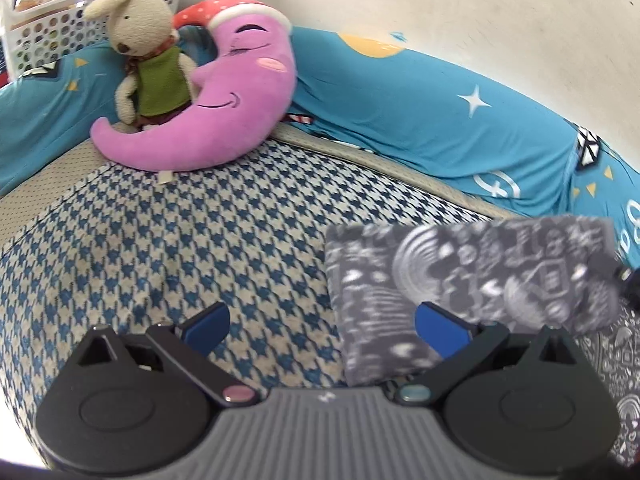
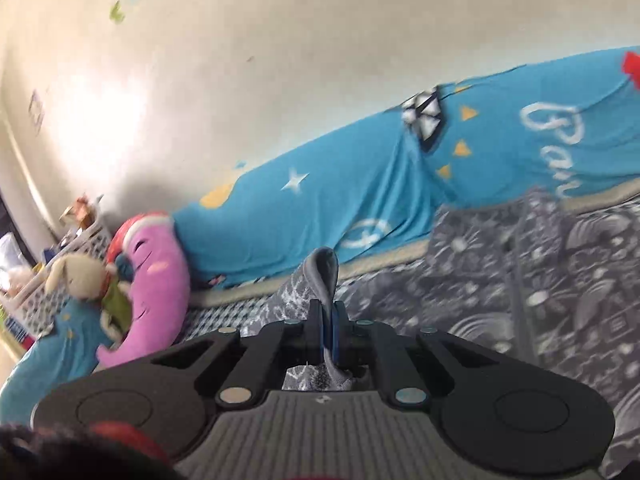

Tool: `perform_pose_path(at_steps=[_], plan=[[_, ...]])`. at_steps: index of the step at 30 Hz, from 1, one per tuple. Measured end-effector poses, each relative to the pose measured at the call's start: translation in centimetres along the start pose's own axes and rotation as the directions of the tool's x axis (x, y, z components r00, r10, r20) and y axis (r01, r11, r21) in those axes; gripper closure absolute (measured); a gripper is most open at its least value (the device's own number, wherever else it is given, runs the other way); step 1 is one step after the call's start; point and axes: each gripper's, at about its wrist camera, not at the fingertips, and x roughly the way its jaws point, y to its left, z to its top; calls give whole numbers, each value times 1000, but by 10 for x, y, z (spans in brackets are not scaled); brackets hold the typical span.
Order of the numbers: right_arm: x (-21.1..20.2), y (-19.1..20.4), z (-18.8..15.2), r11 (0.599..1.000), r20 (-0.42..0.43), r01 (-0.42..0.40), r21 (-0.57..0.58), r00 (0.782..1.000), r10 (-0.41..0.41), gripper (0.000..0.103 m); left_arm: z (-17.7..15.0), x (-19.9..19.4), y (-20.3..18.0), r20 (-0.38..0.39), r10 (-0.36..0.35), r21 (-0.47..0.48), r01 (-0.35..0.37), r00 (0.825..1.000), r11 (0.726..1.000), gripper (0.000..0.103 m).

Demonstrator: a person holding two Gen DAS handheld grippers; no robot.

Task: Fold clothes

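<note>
Plush toys are sitting at the far left as we are looking along our left gripper (image 1: 322, 326): a beige rabbit (image 1: 142, 50) in a green vest is leaning on a pink moon pillow (image 1: 224, 96), with a white perforated basket (image 1: 52, 28) behind them. Next to the right, a blue and cream houndstooth blanket (image 1: 168, 232) is covering the bed, and a turquoise sheet (image 1: 400, 112) with stars is bunching along the wall. In the right wrist view we are reading white script on that sheet (image 2: 560, 144) that begins "Bar"; the rest is running out of sight.

We are keeping the left gripper's blue-padded fingers (image 1: 208, 322) spread wide, gripping nothing; one is hovering over the houndstooth, the other is showing in front of the grey patterned garment (image 1: 460, 280), whose folded flap is hanging blurred at the right.

We are pressing the right gripper (image 2: 327, 330) together, pinching a fold of that grey garment (image 2: 520, 280), which is spreading across the bed to its right.
</note>
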Motion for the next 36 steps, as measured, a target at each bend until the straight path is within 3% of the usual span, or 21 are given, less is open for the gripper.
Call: perform_pose_path(at_steps=[7, 16, 23, 25, 28, 36], plan=[[-36, -47, 26, 983, 89, 179, 49, 979, -183, 96, -8, 5, -18, -20, -19, 24, 20, 1000, 1000, 0], [-69, -100, 30, 936, 61, 337, 102, 937, -344, 96, -22, 10, -42, -35, -38, 60, 40, 999, 997, 0], [-74, -132, 25, 901, -37, 398, 169, 917, -398, 94, -34, 16, -63, -48, -40, 105, 45, 998, 993, 0], [-75, -139, 24, 889, -63, 415, 191, 910, -411, 87, -35, 17, -68, -47, -40, 116, 46, 998, 992, 0], [-83, -144, 27, 883, -49, 423, 201, 905, -422, 84, -36, 18, -74, -45, -43, 120, 48, 998, 992, 0], [-89, -150, 28, 898, -75, 411, 157, 912, -404, 83, -37, 20, -88, -47, -56, 136, 62, 997, 989, 0]])
